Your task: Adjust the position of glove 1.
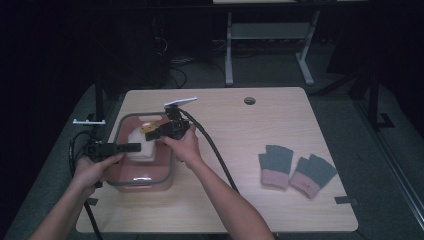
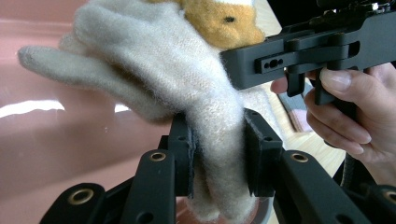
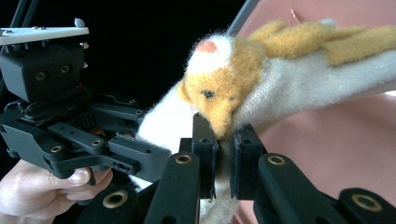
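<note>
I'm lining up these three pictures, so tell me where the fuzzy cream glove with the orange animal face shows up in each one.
High view: the cream glove is left of centre, over the pink bin, between the two grippers.
Left gripper view: it hangs down the middle, pinched between the black jaws.
Right gripper view: centre to upper right, face just above the jaws.
Shared landmark: the pink bin behind the glove.

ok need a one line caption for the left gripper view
Left tongs clamp a fuzzy cream glove with an orange animal face above a pink bin, right tongs alongside.
</note>
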The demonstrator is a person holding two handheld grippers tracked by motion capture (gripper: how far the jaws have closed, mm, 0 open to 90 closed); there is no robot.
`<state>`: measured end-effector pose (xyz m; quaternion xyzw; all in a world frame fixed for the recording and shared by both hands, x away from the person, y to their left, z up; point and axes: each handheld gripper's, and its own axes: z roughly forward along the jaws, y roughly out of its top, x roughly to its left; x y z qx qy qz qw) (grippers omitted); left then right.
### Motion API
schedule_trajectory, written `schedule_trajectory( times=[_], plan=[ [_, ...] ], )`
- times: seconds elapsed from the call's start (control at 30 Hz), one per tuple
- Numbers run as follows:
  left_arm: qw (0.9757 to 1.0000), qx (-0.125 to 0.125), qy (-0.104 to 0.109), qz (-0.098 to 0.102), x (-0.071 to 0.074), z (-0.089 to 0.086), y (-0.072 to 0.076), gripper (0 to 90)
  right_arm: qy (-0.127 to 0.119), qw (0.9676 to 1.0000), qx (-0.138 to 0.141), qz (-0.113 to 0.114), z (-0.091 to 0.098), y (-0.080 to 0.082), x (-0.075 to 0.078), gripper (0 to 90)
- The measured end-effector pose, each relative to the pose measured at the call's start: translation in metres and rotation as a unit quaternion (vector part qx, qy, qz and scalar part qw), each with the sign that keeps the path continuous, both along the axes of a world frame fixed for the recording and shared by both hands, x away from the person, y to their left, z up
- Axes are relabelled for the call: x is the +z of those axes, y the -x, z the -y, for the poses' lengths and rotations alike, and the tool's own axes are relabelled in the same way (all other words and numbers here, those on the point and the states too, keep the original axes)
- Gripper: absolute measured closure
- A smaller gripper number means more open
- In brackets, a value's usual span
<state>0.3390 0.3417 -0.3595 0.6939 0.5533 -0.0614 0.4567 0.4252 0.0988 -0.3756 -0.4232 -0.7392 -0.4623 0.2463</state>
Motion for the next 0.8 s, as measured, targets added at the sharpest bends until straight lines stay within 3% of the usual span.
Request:
schedule_trajectory(
  times=[0.47, 0.73, 0.8],
  plan=[
    [0.9994, 0.0, -0.024, -0.024, -0.015, 0.003, -0.002, 68.0, 0.025, 0.9996, 0.007, -0.014, -0.004, -0.002, -0.019, 82.4],
    [0.9986, 0.007, -0.033, -0.04, -0.025, 0.004, -0.001, 68.1, 0.06, 0.9981, 0.01, -0.011, -0.008, 0.001, -0.024, 79.0],
    [0.9982, 0.008, -0.038, -0.045, -0.028, 0.005, -0.001, 68.1, 0.079, 0.9968, 0.013, -0.004, -0.007, 0.001, -0.024, 76.7]
  ],
)
